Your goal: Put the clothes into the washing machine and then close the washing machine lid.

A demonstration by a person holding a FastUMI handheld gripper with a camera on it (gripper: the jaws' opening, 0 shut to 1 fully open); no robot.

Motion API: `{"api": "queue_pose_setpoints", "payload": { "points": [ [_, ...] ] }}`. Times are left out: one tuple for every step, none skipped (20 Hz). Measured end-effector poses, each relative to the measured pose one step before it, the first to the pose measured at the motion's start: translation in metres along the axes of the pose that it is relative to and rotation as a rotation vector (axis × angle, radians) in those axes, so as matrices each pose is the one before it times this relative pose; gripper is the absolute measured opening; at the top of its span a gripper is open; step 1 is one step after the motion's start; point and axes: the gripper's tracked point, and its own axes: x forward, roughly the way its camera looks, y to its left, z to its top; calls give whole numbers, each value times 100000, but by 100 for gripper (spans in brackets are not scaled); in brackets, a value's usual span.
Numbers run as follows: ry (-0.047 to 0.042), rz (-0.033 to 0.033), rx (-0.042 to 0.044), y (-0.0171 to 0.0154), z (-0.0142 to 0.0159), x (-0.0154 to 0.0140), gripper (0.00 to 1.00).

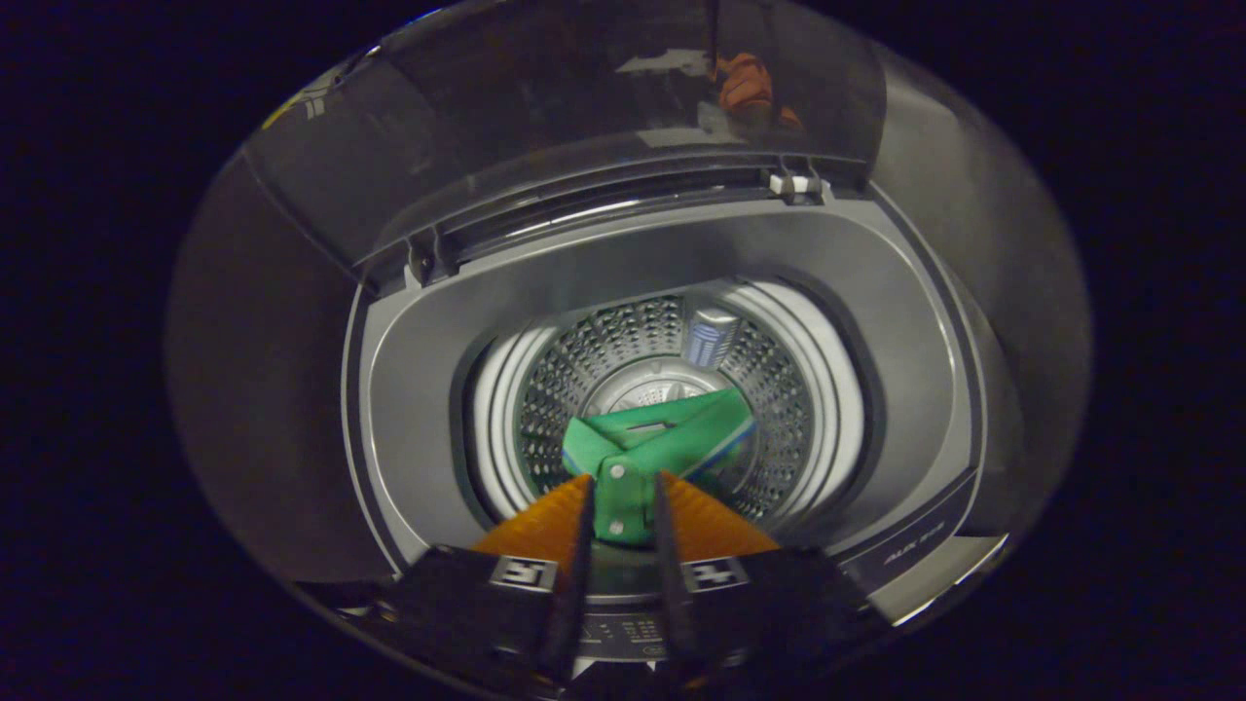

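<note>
Top-loading washing machine (905, 321) seen from above along the gripper's two fingers. The lid (584, 127) stands raised behind the round opening, its glossy panel carrying dim reflections. The drum (779, 399), with perforated metal walls and a pale ring around its mouth, lies below and beyond the fingers. The gripper (623, 492) is drawn narrow, both fingers pressing on the button placket of a green shirt (672, 438). The shirt's collar, edged with a blue and white stripe, spreads just ahead of the fingertips and hangs over the drum's mouth, above the drum floor. The control panel (915, 557) runs along the machine's near edge, beside the fingers.
</note>
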Motion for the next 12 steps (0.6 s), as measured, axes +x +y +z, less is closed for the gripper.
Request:
{"api": "queue_pose_setpoints", "payload": {
  "points": [
    [-1385, -877, -735, -75, 299, -199, 41],
    [-848, -962, -589, -25, 80, -192, 53],
    [-766, -564, 269, -56, -11, 15, 65],
    [-549, -454, 196, -4, -2, -244, 76],
    [-457, 51, -113, 12, -36, -216, 76],
    [-529, -351, 126, -73, -92, -167, 76],
    [-426, -332, -79, -44, -70, -223, 76],
    [-993, -343, -280, -153, 54, -160, 76],
    [-451, -303, -704, 56, -29, -273, 76],
    [-770, -149, -696, -85, -53, -402, 76],
    [-1268, -96, -302, 78, 209, -378, 76],
    [-1041, -121, -536, -39, 65, -347, 76]
  ]
}}
